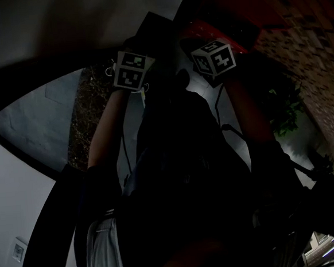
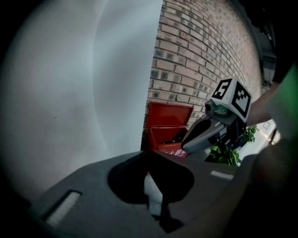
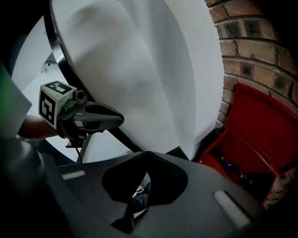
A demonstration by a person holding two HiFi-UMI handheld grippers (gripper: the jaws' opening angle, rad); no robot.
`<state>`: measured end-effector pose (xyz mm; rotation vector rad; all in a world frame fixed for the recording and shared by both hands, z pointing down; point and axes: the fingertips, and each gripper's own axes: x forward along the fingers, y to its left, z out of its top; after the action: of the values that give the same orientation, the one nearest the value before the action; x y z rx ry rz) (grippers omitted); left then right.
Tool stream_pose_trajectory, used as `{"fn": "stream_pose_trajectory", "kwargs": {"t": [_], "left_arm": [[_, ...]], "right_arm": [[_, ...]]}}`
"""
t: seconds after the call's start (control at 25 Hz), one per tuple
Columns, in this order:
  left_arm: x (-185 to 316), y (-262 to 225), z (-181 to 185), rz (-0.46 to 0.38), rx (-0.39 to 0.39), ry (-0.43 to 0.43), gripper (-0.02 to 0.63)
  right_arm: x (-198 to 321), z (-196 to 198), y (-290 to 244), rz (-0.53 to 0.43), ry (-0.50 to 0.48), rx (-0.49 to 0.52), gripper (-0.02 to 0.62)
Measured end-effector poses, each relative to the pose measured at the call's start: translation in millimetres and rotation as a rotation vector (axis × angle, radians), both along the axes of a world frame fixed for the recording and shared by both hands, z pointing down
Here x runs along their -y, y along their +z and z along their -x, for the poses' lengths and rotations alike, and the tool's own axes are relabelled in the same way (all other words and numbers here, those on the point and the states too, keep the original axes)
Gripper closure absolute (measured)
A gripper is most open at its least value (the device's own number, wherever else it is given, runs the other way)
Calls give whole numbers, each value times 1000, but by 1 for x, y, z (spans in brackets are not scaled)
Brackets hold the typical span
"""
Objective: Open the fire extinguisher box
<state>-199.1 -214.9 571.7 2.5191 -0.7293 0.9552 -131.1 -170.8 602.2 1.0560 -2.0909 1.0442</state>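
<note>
- The left gripper (image 2: 148, 153) has its jaws fully together, with nothing between them.
- The right gripper (image 3: 148, 153) is likewise closed and empty. Both point downward, side by side and apart from each other.
- Neither gripper touches the fire extinguisher box (image 2: 166, 135). It sits ahead of both, low against the brick wall (image 2: 200, 60).
- The lid (image 2: 170, 115) is raised and leans back toward the bricks. Dark contents show inside but cannot be identified.
- Judgement: the opening step appears complete, so closed, empty jaws held clear of the box are consistent with no further grip being required.
- A smooth white wall (image 2: 70, 93) adjoins the brickwork at the box's left.
- A green plant (image 2: 228, 155) stands near the box's right.
- Lighting is dim, and the ground surface cannot be read reliably.
</note>
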Motion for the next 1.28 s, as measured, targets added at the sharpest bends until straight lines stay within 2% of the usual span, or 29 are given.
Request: {"fn": "stream_pose_trajectory", "kwargs": {"t": [0.24,0.56,0.72,1.0,1.16,1.28], "left_arm": [[0,-21,-15,-48,-3,25,611],[7,-79,-37,-154,-36,30,611],[0,-116,-44,-238,-60,45,611],[-2,-188,-55,-373,-157,20,611],[-15,-220,-65,-472,-153,74,611],[-17,-239,-63,-487,-174,85,611]], "right_arm": [[7,-14,-17,0,88,61,594],[26,-22,-72,-113,120,132,594],[28,-20,-111,-199,165,219,594],[37,-27,-183,-389,166,252,594],[33,-37,-208,-455,199,243,594],[41,-34,-216,-469,208,261,594]]}}
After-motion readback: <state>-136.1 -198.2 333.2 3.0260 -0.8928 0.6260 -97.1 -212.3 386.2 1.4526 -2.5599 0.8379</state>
